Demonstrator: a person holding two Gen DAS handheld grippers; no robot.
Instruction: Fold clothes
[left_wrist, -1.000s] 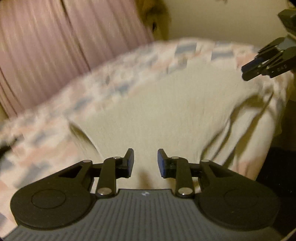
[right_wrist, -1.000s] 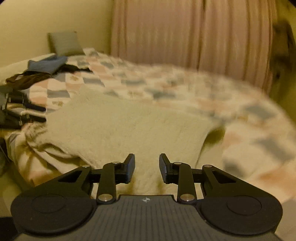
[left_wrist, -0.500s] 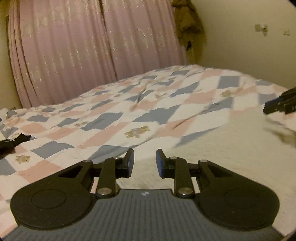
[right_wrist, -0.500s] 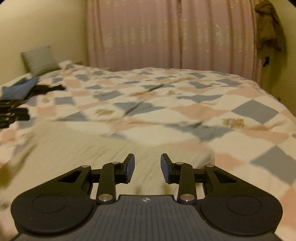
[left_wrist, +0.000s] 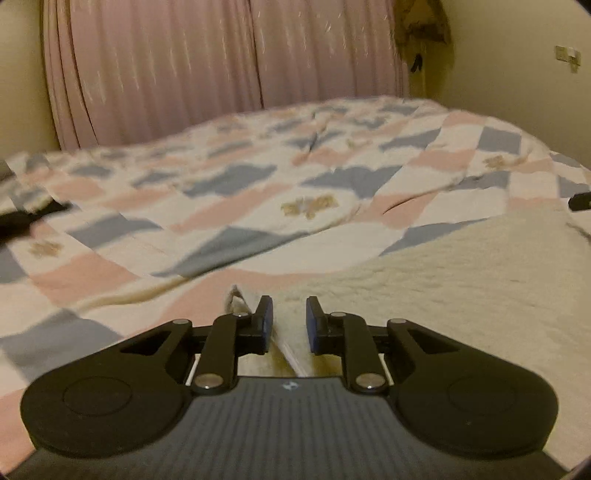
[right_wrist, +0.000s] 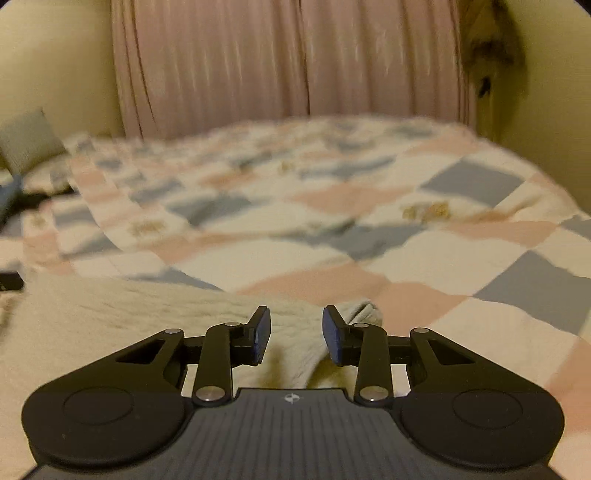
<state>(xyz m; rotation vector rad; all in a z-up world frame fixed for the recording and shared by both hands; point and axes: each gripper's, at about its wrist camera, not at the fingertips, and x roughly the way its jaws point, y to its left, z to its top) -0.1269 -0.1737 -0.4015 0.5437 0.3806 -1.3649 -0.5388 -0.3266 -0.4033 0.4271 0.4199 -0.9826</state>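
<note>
Jaws of both grippers stand apart, with nothing clamped between the blue pads. The left gripper (left_wrist: 289, 319) sits low over the near left corner of a cream fleece garment (left_wrist: 461, 280); a folded edge of that fabric runs between its fingers without being pinched. The right gripper (right_wrist: 295, 332) is spread somewhat wider and sits over the garment's (right_wrist: 122, 314) near right corner, where a small bunched fold rises just behind the right finger. Contact between pads and fabric cannot be confirmed in either view.

The garment lies flat on the bed, spread across the near edge of a checked quilt (left_wrist: 236, 192) in pink, grey-blue and white squares. In the left wrist view it extends to the right; in the right wrist view it extends to the left.

A dark tip of the opposite gripper shows at the far right edge of the left wrist view and at the far left edge of the right wrist view.

Pink curtains (right_wrist: 288, 62) hang behind the bed. A grey pillow (right_wrist: 27, 142) rests at the far left, with dark clothing (right_wrist: 26, 199) lying just below it. Both views are motion-blurred.
</note>
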